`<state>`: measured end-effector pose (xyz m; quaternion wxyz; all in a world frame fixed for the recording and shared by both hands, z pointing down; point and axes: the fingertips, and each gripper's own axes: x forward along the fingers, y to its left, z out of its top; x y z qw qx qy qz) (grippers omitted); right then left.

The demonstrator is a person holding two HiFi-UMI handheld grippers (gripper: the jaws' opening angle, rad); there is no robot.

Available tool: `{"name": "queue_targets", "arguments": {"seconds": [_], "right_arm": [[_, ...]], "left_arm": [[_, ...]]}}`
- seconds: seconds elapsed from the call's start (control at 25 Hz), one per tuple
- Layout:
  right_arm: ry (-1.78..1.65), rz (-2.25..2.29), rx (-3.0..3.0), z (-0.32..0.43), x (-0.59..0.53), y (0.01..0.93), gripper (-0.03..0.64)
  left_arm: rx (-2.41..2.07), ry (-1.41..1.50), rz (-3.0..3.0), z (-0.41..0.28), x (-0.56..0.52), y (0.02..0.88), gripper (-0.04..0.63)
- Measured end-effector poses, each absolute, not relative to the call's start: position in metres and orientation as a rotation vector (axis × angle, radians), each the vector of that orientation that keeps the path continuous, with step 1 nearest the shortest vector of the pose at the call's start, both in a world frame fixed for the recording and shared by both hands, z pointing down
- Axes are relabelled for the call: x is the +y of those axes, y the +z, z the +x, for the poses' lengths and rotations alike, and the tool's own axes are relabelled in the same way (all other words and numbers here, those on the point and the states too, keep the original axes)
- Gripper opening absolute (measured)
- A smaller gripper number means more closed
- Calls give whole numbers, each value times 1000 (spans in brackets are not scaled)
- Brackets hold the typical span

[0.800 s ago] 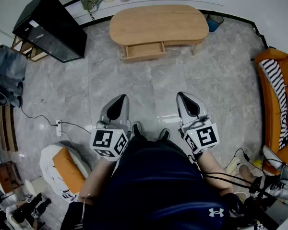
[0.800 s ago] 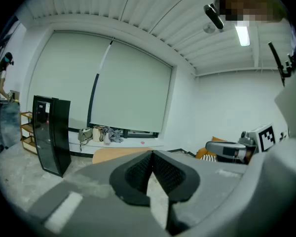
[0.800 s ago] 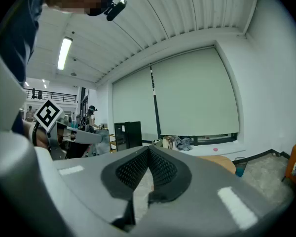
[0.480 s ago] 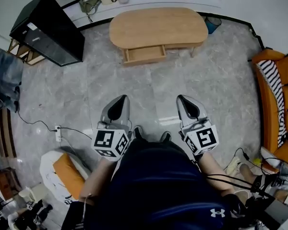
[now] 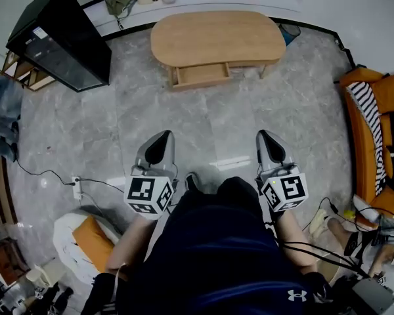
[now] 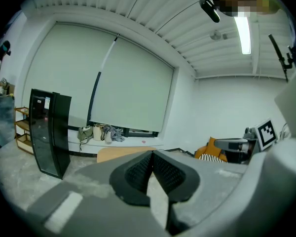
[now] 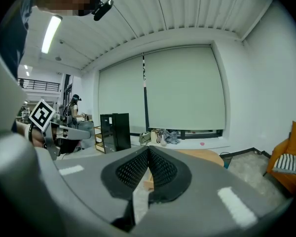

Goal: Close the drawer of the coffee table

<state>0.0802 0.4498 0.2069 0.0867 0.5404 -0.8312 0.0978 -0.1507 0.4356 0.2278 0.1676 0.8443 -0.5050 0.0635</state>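
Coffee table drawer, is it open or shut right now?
Open. In the head view the drawer juts out from under the coffee table at its front edge, uncovered from above.

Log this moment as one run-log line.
stage: away from coffee table | drawer: open, untouched | left gripper: shut, empty | right gripper: shut, empty

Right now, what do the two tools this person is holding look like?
Both the left tool and right tool are grey, tapering shells with black ribbed pads. Each carries a white cube with black square markers. Black cables run beside the right one. The person wears dark navy clothing.
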Motion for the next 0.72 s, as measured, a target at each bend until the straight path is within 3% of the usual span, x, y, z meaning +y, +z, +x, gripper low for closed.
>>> {"name": "queue_targets", "arguments": {"seconds": [0.24, 0.72], "right_arm": [[332, 1606, -2397, 76, 450, 222, 2], [475, 1465, -2514, 70, 368, 258, 2]], "left_arm": [[-1455, 184, 2319, -184, 424, 248, 2], [-1513, 236, 2254, -164, 371, 258, 2]]}}
